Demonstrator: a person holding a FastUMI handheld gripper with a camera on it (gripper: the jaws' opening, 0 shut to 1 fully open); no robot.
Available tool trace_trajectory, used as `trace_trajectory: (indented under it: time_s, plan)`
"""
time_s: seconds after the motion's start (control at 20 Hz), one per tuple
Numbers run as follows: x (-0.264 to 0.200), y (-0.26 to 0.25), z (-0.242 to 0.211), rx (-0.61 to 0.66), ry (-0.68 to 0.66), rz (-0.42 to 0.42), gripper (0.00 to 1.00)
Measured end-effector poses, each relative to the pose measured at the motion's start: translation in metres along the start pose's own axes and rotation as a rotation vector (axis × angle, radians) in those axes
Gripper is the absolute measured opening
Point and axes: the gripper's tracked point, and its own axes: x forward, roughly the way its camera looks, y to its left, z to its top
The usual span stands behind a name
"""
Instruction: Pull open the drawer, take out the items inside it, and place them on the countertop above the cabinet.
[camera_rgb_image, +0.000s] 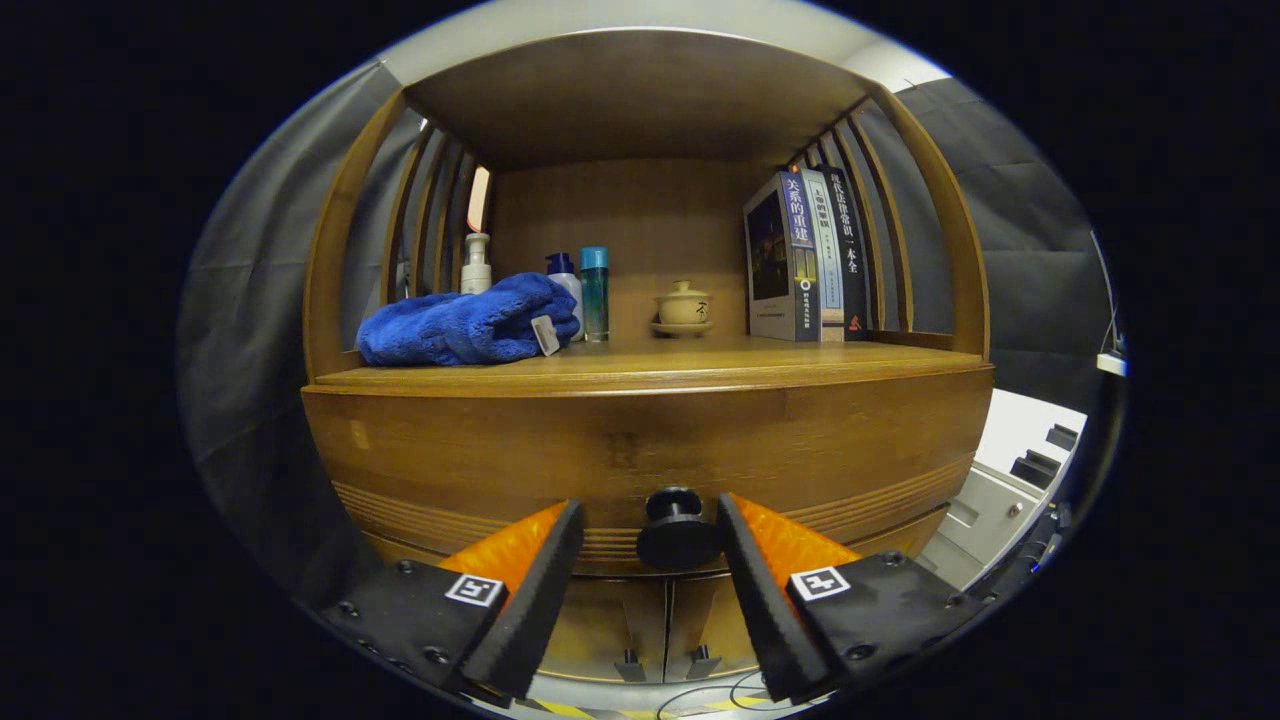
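Observation:
A wooden cabinet stands right ahead, its closed drawer front (640, 440) curving across the view. The drawer's round dark knob (676, 530) sits between my two fingers, with a gap on each side. My gripper (650, 525) is open around the knob, not pressing on it. The left finger (540, 590) stands farther from the knob than the right finger (760, 590). Above the drawer runs the wooden countertop (700, 362). What lies inside the drawer is hidden.
On the countertop lie a blue towel (465, 325), a white pump bottle (476, 265), two other bottles (594, 292), a small lidded cup on a saucer (684, 306) and upright books (805, 255). Two lower doors (665, 625) sit under the drawer. A grey box (1000, 500) stands at the right.

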Motion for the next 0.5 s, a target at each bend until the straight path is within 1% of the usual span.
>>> trace_trajectory:
  time_s: [0.1, 0.15, 0.25, 0.3, 0.35, 0.45, 0.5]
  plan:
    - [0.008, -0.005, -0.001, 0.007, 0.003, -0.019, 0.82]
    - [0.005, -0.004, -0.002, 0.015, 0.001, -0.011, 0.78]
    - [0.005, -0.013, -0.002, 0.019, 0.003, -0.033, 0.70]
    - [0.011, -0.016, 0.004, 0.044, -0.003, -0.031, 0.61]
    - [0.006, -0.013, -0.003, 0.055, 0.005, -0.021, 0.51]
    - [0.008, -0.012, -0.001, 0.053, 0.006, -0.010, 0.48]
    - [0.005, -0.013, -0.002, 0.048, 0.015, -0.009, 0.47]
